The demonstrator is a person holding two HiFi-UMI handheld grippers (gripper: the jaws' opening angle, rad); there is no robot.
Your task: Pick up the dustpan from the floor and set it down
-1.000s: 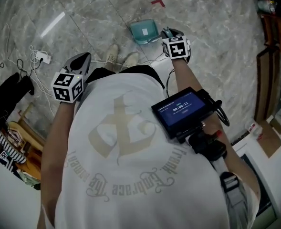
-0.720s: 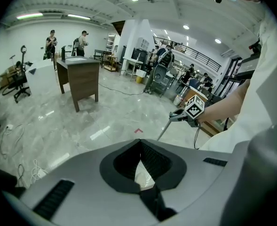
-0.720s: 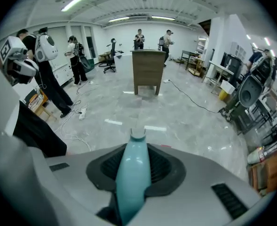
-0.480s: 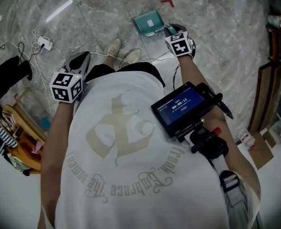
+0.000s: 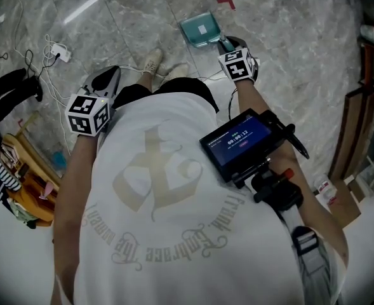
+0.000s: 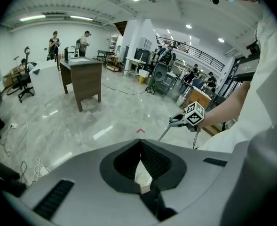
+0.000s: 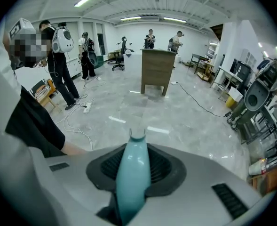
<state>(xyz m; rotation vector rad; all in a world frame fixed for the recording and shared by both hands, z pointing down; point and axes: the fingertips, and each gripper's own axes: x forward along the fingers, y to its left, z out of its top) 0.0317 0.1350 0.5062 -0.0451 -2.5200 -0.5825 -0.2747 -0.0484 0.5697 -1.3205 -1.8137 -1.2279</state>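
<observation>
The teal dustpan point(image 5: 200, 29) is by the marble floor ahead of my feet, its pan pointing away from me; I cannot tell if it touches the floor. My right gripper point(image 5: 228, 44) is shut on its teal handle point(image 7: 131, 173), which fills the gap between the pads. In the left gripper view, a thin stem point(image 6: 165, 132) runs down from the right gripper point(image 6: 181, 121). My left gripper point(image 5: 110, 76) hangs at my left side, away from the dustpan. Its jaws point(image 6: 139, 142) meet at the tips with nothing between them.
White cables and a power strip point(image 5: 58, 51) lie on the floor to the left, by dark clothing point(image 5: 12, 88). My shoes point(image 5: 153, 62) stand near the dustpan. A red tape mark point(image 5: 226, 3) lies beyond it. A wooden desk point(image 7: 154, 72) and several people stand farther off.
The dustpan has turned with my right gripper and now lies a little closer to the red tape mark. The left gripper has shifted only slightly.
</observation>
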